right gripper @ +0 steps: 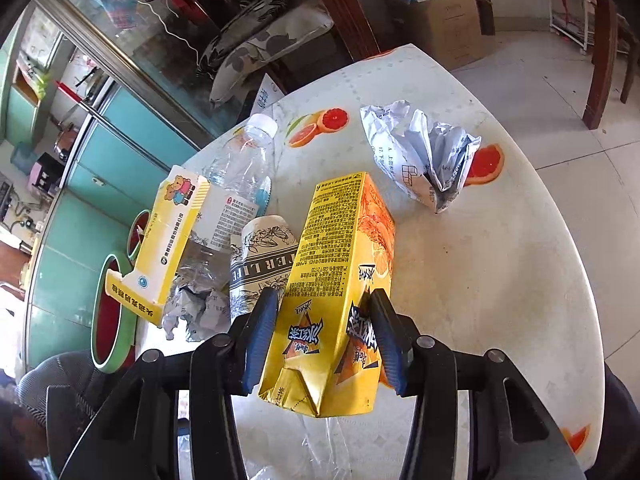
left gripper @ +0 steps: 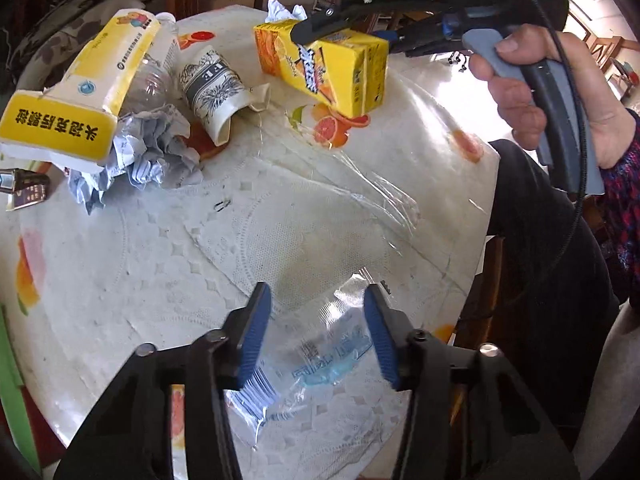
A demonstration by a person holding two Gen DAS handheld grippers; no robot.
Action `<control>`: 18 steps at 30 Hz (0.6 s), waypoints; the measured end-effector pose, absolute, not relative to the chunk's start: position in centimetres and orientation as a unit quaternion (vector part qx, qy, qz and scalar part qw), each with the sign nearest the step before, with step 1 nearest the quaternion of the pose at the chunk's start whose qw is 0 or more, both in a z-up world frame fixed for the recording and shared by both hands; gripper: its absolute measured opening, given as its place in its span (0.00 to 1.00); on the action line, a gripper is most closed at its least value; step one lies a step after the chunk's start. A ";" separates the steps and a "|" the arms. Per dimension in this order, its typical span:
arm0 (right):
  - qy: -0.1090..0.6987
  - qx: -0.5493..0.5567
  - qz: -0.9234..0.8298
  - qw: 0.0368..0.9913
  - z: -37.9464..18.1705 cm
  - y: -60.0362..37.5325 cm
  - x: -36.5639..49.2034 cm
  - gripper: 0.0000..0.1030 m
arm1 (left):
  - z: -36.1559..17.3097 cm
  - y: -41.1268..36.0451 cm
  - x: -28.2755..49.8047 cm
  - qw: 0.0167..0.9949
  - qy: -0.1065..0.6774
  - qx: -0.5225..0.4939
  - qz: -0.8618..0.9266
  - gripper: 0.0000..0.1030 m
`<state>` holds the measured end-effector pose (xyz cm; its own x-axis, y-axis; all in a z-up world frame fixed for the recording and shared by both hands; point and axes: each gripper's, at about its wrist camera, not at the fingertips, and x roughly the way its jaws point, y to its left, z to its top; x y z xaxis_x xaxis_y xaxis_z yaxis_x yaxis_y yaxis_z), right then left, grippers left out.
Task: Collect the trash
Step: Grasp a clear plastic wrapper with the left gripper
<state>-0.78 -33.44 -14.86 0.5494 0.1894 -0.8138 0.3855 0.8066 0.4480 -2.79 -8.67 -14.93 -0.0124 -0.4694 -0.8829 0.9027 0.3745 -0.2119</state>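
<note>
Lying leftmost on the table point(left gripper: 140, 260) are a yellow medicine box point(left gripper: 76, 92) and crumpled paper point(left gripper: 152, 160), then the left gripper point(left gripper: 318, 334) spread around a clear plastic wrapper point(left gripper: 320, 356), while the right gripper point(right gripper: 326, 342) pinches the yellow juice carton point(right gripper: 340, 280).

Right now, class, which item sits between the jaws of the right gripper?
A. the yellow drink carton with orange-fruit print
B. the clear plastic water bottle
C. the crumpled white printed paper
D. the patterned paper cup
A: the right gripper has its blue pads pressed on both sides of the yellow drink carton, lifted clear of the table.
</note>
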 end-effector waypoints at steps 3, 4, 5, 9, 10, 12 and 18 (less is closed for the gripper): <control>0.462 0.293 -0.054 0.835 -13.8 -33.1 -1.1 0.44 | -15.2 -8.6 -2.8 0.671 0.502 0.198 -0.509 0.10; 0.459 0.290 -0.053 0.838 -13.5 -33.0 -1.2 0.44 | -15.1 -8.4 -2.9 0.677 0.500 0.191 -0.505 0.07; 0.456 0.289 -0.052 0.840 -13.2 -33.0 -1.3 0.44 | -15.0 -8.3 -2.9 0.682 0.499 0.184 -0.501 0.02; 0.441 0.290 -0.050 0.848 -11.9 -33.1 -1.8 0.44 | -13.5 -7.4 -2.0 0.711 0.499 0.148 -0.472 0.00; 0.437 0.288 -0.050 0.850 -11.6 -33.1 -1.9 0.44 | -13.1 -7.2 -1.4 0.722 0.499 0.142 -0.458 0.00; 0.431 0.281 -0.051 0.856 -10.8 -33.0 -2.0 0.44 | -12.3 -7.1 -0.7 0.746 0.498 0.149 -0.417 0.00; 0.421 0.247 -0.048 0.871 -9.0 -31.7 -2.0 0.44 | -9.7 -5.9 1.0 0.783 0.489 0.106 -0.368 0.00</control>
<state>-2.03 -31.67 -8.99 0.6407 0.1247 -0.7576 0.2914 0.8734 0.3902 1.00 -5.89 -9.67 0.2502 -0.4729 -0.8449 0.6809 0.7063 -0.1937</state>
